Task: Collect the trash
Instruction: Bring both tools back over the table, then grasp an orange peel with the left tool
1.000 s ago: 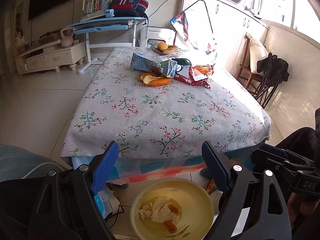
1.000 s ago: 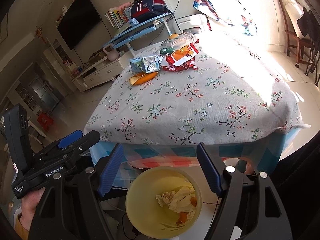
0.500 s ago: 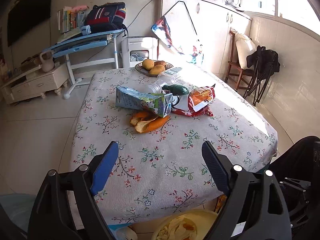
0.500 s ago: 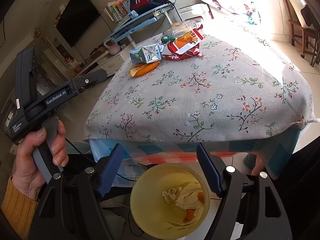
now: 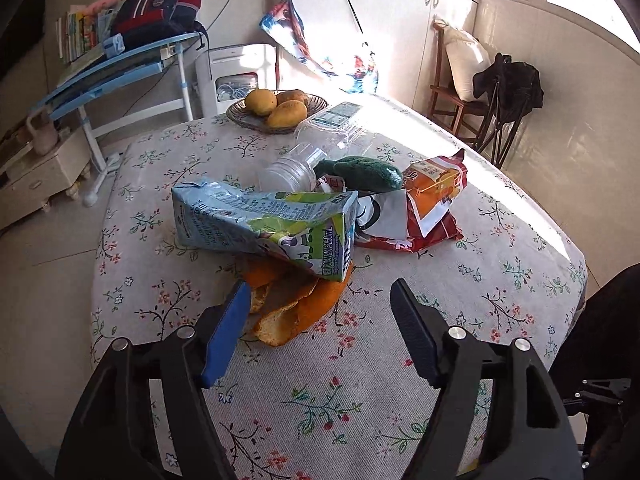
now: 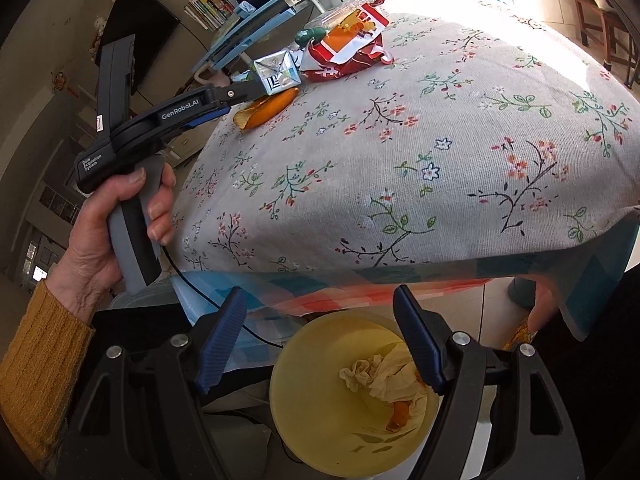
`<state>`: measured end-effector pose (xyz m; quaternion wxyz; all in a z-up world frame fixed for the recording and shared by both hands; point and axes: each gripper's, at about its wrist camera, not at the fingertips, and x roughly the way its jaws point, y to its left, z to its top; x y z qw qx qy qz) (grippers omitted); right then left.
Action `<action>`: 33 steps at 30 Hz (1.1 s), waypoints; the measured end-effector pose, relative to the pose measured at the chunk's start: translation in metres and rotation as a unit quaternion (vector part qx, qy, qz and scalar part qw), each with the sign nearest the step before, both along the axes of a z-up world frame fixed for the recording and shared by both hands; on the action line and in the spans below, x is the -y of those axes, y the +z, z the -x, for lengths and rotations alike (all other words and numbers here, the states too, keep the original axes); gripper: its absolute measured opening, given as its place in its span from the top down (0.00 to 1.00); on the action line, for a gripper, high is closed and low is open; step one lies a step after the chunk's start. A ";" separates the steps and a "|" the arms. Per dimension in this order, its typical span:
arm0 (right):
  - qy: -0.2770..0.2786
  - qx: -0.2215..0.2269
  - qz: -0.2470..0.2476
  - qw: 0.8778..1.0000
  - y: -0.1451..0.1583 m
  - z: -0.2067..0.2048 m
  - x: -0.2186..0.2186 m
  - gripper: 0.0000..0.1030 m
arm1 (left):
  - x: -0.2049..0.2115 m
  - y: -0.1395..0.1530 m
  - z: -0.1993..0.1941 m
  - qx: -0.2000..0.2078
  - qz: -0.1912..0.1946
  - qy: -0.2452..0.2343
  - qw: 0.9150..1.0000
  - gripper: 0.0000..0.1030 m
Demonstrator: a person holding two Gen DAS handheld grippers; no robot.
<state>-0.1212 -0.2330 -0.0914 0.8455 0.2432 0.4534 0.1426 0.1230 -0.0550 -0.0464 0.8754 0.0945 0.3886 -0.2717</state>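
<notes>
Left gripper [image 5: 320, 296] now nearer orange peel [image 5: 296, 304], fingers wide like right gripper's [image 6: 320, 304]; peel half-hidden under milk carton [image 5: 264, 224]

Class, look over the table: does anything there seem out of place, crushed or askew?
Yes. A crushed milk carton lies tipped across orange peel, beside a torn red snack bag and a clear bottle on its side.

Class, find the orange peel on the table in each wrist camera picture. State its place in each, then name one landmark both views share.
Left wrist view: the orange peel lies low centre, just ahead of the open left gripper, partly under the milk carton.
Right wrist view: the orange peel lies upper left, near the table's far edge, beside the left gripper's tip.
Shared landmark: the red snack bag.
</notes>
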 end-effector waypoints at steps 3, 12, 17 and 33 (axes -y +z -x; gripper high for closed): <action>0.000 -0.011 -0.004 1.000 -0.005 -0.004 -0.001 0.30 | -0.001 -0.008 -0.011 -0.015 0.000 -0.001 1.000 0.39; 0.005 -0.027 -0.007 1.000 -0.013 -0.013 -0.003 0.30 | 0.022 -0.023 -0.019 -0.031 -0.031 -0.023 0.999 0.50; 0.005 -0.022 0.002 1.000 -0.008 -0.013 -0.006 0.29 | 0.021 -0.022 -0.022 -0.029 -0.039 -0.005 0.999 0.79; 0.061 0.145 0.150 0.976 0.086 -0.047 -0.040 0.30 | -0.061 -0.020 -0.008 -0.124 0.060 0.117 0.984 0.82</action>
